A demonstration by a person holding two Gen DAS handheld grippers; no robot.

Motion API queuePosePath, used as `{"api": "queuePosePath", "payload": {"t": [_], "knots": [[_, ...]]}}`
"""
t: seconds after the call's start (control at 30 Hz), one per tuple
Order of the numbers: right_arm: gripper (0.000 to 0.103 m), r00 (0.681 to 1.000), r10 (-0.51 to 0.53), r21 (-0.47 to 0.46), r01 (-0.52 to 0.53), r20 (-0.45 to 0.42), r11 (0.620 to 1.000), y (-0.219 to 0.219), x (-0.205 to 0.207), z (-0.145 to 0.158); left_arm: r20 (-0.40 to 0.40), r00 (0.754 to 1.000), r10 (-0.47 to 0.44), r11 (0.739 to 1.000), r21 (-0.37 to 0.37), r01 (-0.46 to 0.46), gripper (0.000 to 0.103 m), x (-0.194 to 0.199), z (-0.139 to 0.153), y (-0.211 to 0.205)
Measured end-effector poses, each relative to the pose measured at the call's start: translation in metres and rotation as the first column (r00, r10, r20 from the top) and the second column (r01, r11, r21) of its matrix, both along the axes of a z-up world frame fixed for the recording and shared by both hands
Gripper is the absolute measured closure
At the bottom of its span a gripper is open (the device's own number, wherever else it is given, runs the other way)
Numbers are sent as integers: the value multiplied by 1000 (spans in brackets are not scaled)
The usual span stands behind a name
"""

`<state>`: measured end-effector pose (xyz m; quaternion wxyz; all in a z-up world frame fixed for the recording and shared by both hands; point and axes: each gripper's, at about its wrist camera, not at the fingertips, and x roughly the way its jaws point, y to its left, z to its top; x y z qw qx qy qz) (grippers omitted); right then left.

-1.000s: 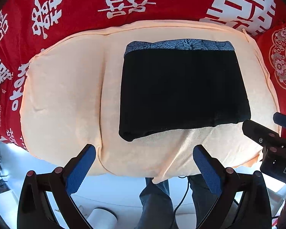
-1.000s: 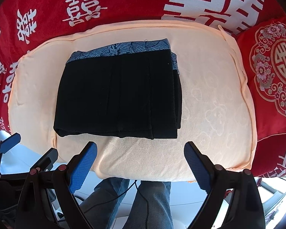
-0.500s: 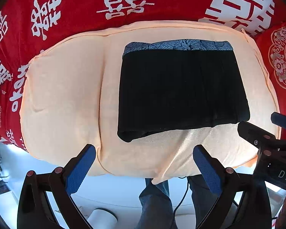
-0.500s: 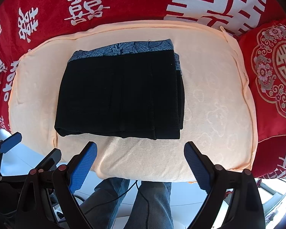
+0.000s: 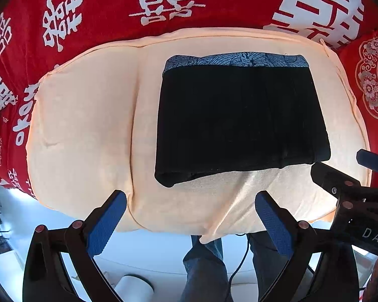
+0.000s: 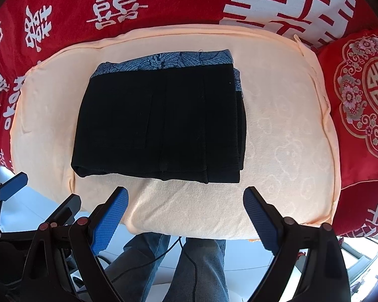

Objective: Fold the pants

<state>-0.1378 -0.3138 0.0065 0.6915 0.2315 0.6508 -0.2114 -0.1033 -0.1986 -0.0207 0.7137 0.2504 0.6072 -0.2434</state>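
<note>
Right tongs [image 5: 350, 166] slightly farther forward.

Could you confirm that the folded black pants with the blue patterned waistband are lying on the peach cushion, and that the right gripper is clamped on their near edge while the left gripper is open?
Not quite: the right gripper is open too, its blue-padded fingers spread short of the folded black pants with the blue patterned waistband, as the right wrist view shows. The pants do lie on the peach cushion, and the left gripper is open.

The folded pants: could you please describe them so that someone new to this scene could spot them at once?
Find the peach cushion lying on the red cloth with white characters. The folded pants lie flat on it as a black rectangle. They are the only dark thing on the cushion, with a blue patterned band along the far edge.
</note>
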Motion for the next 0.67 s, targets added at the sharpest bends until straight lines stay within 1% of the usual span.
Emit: {"api": "queuePosePath", "payload": {"t": [0.43, 0.57, 0.67], "knots": [[9, 1000, 0, -8, 0, -5, 1000, -3, -2, 1, -6, 1000, 8, 1000, -2, -8, 1, 0, -1, 0], [9, 1000, -3, -8, 3, -7, 1000, -5, -4, 0, 11, 1000, -1, 1000, -14, 1, 1, -2, 1, 0], [9, 1000, -4, -8, 4, -9, 1000, -6, -4, 0, -5, 1000, 3, 1000, -19, -3, 1, -2, 0, -1]]}}
